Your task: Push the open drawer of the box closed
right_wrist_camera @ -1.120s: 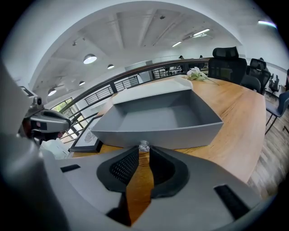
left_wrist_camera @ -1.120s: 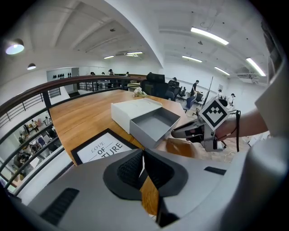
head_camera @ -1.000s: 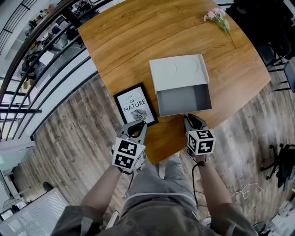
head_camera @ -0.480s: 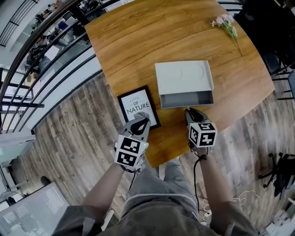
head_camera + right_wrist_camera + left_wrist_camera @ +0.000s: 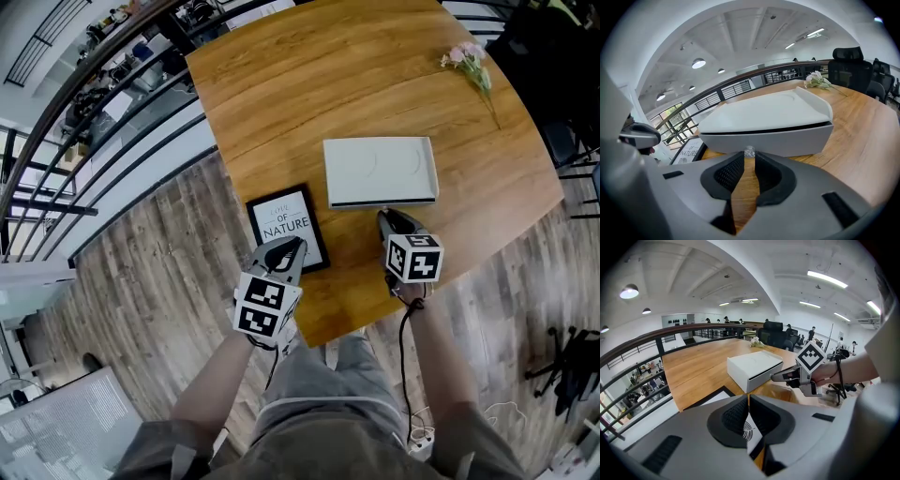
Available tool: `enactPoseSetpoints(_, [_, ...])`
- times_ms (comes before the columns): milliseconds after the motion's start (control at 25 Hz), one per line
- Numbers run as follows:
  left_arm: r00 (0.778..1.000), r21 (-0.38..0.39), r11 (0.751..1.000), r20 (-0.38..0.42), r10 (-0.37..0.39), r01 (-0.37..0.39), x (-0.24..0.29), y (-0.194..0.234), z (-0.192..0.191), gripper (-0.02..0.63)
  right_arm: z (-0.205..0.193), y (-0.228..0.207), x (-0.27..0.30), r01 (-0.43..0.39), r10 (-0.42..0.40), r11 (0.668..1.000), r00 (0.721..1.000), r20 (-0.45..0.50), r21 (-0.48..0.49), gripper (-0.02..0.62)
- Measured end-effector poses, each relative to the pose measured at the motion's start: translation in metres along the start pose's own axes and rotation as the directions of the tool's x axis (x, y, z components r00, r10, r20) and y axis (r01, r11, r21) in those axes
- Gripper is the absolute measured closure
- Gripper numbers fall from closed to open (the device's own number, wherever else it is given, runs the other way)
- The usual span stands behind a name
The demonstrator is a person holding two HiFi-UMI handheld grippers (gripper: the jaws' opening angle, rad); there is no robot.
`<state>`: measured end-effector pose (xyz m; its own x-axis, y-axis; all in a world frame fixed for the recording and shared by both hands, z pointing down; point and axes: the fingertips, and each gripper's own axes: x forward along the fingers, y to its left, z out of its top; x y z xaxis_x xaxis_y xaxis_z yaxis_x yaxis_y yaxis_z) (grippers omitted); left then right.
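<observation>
On the wooden table [image 5: 309,84] sits a flat white box [image 5: 380,169], and its drawer [image 5: 778,138] is pushed fully in, the front flush with the box's near side. At the middle of that near side is the right gripper [image 5: 384,216]. Its fingers stand only slightly apart and are clamped on the drawer's small clear knob [image 5: 749,151], which sits right between their tips. To the left of the box, well apart from it, hangs the left gripper [image 5: 293,246]. Its fingers are together at the tips with nothing between them. It hovers above the near edge of a black picture frame [image 5: 288,228], which lies flat just beside the box's left near corner. Beyond the box, towards the far right corner of the table, lies a small bunch of pink flowers [image 5: 469,64].
</observation>
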<state>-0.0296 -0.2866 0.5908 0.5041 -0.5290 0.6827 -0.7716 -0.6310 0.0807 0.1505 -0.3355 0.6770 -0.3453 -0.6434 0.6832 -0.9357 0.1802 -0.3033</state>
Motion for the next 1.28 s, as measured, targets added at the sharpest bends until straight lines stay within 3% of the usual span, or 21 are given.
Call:
enactPoseSetpoints(280, [0.999, -0.017, 0.999, 0.019, 0.031, -0.03, -0.007, 0.001, 0.006, 0.58, 0.007, -0.004, 0.011, -0.019, 0.019, 1.0, 1.0, 0.004, 0.013, 0.506])
enactPoseSetpoints(360, [0.999, -0.017, 0.999, 0.019, 0.039, -0.039, -0.011, 0.001, 0.004, 0.578, 0.004, -0.002, 0.014, -0.02, 0.02, 1.0, 1.0, -0.005, -0.02, 0.454])
enactPoseSetpoints(440, [0.999, -0.018, 0.999, 0.019, 0.047, -0.046, -0.018, 0.0, 0.003, 0.579, 0.002, 0.002, 0.009, -0.015, 0.015, 0.999, 1.0, -0.009, -0.038, 0.442])
enactPoseSetpoints(680, [0.995, -0.013, 0.997, 0.068, 0.074, -0.073, -0.044, 0.002, 0.021, 0.58, 0.026, 0.019, -0.037, -0.029, 0.031, 0.999, 0.998, 0.054, -0.042, 0.456])
enactPoseSetpoints(800, [0.991, -0.003, 0.996, 0.101, 0.088, -0.088, -0.062, 0.002, 0.034, 0.579, 0.049, 0.037, -0.075, -0.045, 0.058, 0.993, 0.991, 0.119, -0.114, 0.482])
enactPoseSetpoints(1040, [0.975, 0.059, 0.99, 0.191, 0.114, -0.127, -0.104, 0.004, 0.075, 0.579, 0.107, 0.075, -0.156, -0.069, 0.126, 0.975, 0.956, 0.267, -0.213, 0.525])
enactPoseSetpoints(1280, [0.942, 0.078, 0.991, 0.326, 0.08, -0.112, -0.15, -0.006, 0.131, 0.579, 0.155, 0.117, -0.231, -0.142, 0.233, 0.958, 0.892, 0.388, -0.248, 0.545])
